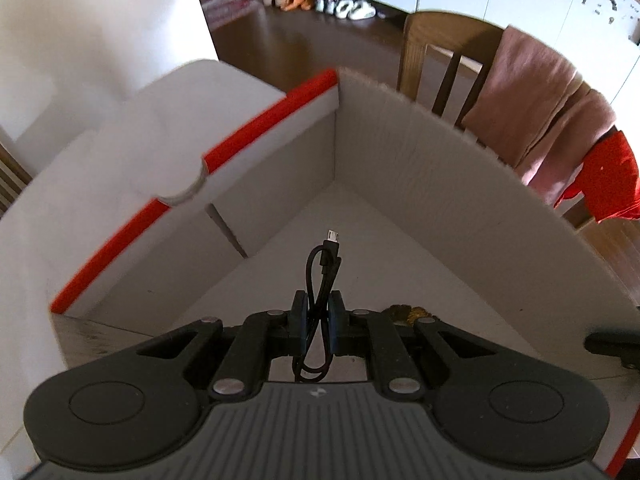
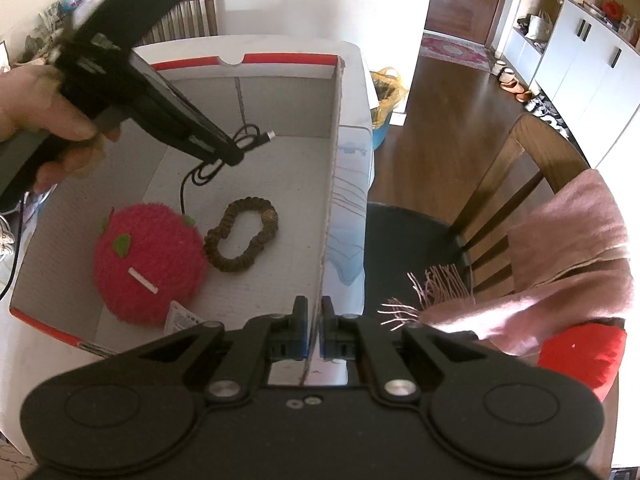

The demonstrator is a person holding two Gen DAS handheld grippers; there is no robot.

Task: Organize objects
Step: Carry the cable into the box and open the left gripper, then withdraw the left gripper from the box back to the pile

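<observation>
1. A black USB cable is pinched between the closed jaws of the left gripper; its loops are bunched between the pads, and the silver plug end points forward, away from the camera.

2. The cable is held above the floor of a white cardboard box with a red-edged rim – seen in the left wrist view from inside, toward one corner of the box.

3. In the right wrist view, the same left gripper is seen reaching down into the box from the upper left, gripped by a hand; the cable hangs from its tip, with a strand trailing down toward the box floor.

4. A fuzzy pink ball with small green felt leaves is seen lying on the box floor, and a brown braided band lies just beside it, touching or nearly touching its right edge.

5. The right gripper is clamped on the near right wall of the box – one finger inside, one outside, with the cardboard edge running between the narrowly set jaws.

6. Outside the box, a wooden chair is seen with a pink fringed scarf draped over its back and a red cloth below it.

7. A row of shoes is visible along the far cabinets on the wooden floor.
</observation>
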